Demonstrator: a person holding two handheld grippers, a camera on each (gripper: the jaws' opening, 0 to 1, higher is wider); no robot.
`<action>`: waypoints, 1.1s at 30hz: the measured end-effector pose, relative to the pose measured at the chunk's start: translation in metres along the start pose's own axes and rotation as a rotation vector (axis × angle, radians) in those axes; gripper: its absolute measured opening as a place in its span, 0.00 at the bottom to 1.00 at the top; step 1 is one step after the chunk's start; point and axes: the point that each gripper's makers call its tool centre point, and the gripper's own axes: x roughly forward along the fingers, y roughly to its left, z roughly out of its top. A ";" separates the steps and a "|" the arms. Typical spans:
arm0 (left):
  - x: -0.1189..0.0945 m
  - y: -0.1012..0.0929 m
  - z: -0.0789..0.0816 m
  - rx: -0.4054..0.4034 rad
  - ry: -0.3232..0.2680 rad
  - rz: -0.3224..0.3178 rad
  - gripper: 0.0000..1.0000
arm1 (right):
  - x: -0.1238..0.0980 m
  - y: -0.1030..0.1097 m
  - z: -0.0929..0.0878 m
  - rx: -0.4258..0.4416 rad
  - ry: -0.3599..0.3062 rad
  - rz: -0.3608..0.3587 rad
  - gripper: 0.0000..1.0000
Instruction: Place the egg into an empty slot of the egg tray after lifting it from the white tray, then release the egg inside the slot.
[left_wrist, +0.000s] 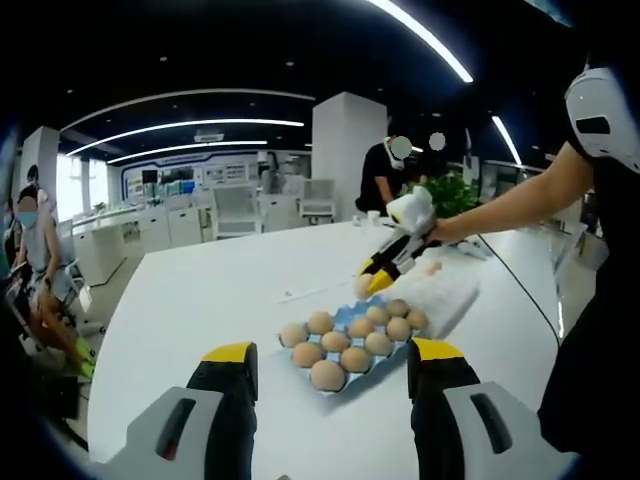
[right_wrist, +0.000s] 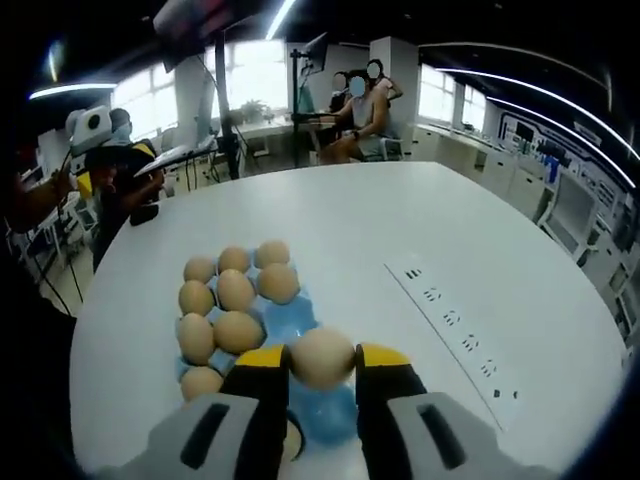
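Eggs everywhere on the big white rounded desk (right_wrist: 400, 240)! Right hand-held gripper (right_wrist: 322, 362) has its yellow-tipped jaws clenched on one tan oval egg (right_wrist: 322, 357), pinched from both sides, and it hangs right over the blue moulded egg tray (right_wrist: 300, 318) near the desk's near edge in the right gripper view. Bare blue slots show just beyond that held egg and beneath it. Beside them sit the other tan eggs (right_wrist: 232, 292), packed in rows across the tray's left part, one tucked low beside the left jaw.

Over in the left gripper view, the left hand-held gripper (left_wrist: 332, 368) hovers released above the desk, jaws spread wide with nothing between them, well short of the tray. Straight ahead lies the blue egg tray (left_wrist: 345, 375), loaded with tan eggs (left_wrist: 349, 336). Touching its far side is the white tray (left_wrist: 452, 290), with a pale egg (left_wrist: 431, 268) resting on it near the far edge. The right hand-held gripper (left_wrist: 378, 274) reaches in from the right, held by a person's bare outstretched arm (left_wrist: 515, 205), yellow tips down at the tray's far end.

A long white power strip (right_wrist: 452, 322) runs across the desk to the right of the tray in the right gripper view. People sit and stand in the bright office behind.
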 end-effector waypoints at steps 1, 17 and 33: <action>0.000 0.000 0.000 -0.001 0.000 0.000 0.61 | 0.002 0.001 0.001 0.002 0.000 0.003 0.25; -0.003 0.003 0.000 -0.002 -0.002 0.008 0.61 | 0.021 0.017 0.016 -0.022 -0.010 0.042 0.26; -0.005 0.005 -0.001 -0.004 -0.002 0.014 0.61 | 0.038 0.026 0.016 -0.048 0.016 0.070 0.26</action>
